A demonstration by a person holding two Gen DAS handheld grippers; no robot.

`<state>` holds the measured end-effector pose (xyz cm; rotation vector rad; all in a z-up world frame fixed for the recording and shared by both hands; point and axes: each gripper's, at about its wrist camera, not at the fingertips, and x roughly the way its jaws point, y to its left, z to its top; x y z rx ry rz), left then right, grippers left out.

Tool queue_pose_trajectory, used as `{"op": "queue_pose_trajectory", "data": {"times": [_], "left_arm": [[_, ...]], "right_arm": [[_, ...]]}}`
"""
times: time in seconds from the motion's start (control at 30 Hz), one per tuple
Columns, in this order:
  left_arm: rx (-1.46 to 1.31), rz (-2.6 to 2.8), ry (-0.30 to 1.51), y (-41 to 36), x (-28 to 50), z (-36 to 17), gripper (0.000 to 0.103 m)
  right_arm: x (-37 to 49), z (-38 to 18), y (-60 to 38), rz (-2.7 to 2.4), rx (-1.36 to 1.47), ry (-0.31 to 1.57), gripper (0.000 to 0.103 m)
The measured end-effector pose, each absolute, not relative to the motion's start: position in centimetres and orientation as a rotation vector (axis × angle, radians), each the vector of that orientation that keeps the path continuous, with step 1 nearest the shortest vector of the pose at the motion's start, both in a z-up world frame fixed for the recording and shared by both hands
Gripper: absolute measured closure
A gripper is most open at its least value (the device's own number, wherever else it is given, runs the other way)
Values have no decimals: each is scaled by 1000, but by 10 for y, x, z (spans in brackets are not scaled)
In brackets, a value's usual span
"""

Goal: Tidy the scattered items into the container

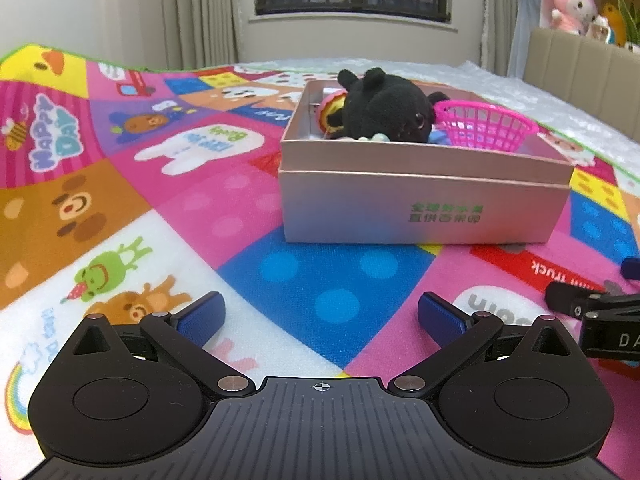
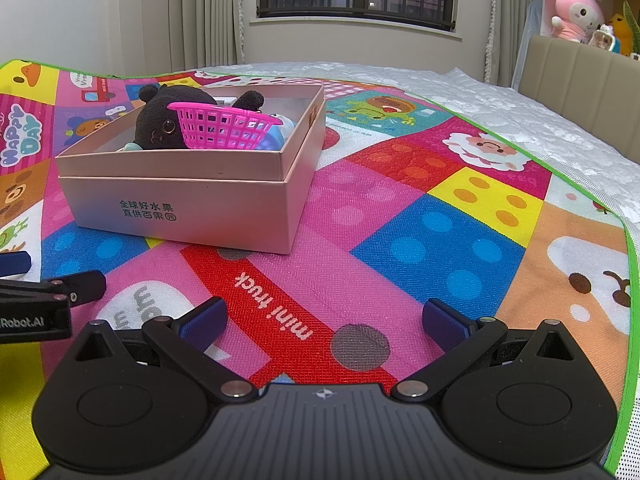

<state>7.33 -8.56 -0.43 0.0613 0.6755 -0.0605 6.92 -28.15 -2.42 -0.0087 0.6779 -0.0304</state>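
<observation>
Looking at both wrist views: left gripper (image 1: 320, 314) and right gripper (image 2: 325, 320) both sit low at the bottom of their frames over the play mat (image 1: 120, 208), fingers spread wide, nothing between them. Pink box (image 1: 420, 196) is right of centre in the left view and centre-left in the right view, resting on the mat on the bed. Already inside: black plush (image 1: 384, 106), leaning over the box rim, pink mesh basket (image 1: 482, 124) tilted against it on the right side of the box, an orange-yellow toy (image 1: 330, 114) wedged at the left, plus pale blue bits along the near wall that I can't identify. No loose items visible on the mat in either frame, so I'd judge the tidy as essentially done, unless something lies out of view. Handling notes if anything needs reseating: plush is soft and light, it'll compress, so pinch the body mid-bulk, not the ears. Basket looks like thin rigid plastic, light, likely slick; take it by the rim, gentle squeeze, the mesh could crack. Box is cardboard and open-topped; pushing on a wall would slide it on the mat, so lift contents straight up. Each gripper shows at the edge of the other's view, close together, so watch for a clash.
</observation>
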Motion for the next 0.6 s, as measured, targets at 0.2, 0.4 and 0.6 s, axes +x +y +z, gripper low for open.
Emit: {"op": "queue_pose_trajectory", "data": {"times": [0.2,0.4,0.6], "left_arm": [[68,-61,666,-86,71,-2,0],[54,-64,752,-87,71,4,0],[47,-50,735,-87,65,1,0]], "right_arm": [[69,-24,-282,-30,-7,678,0],[69,-24,-282,-30,-7,678,0],[69,-24,-282,-30,-7,678,0]]}}
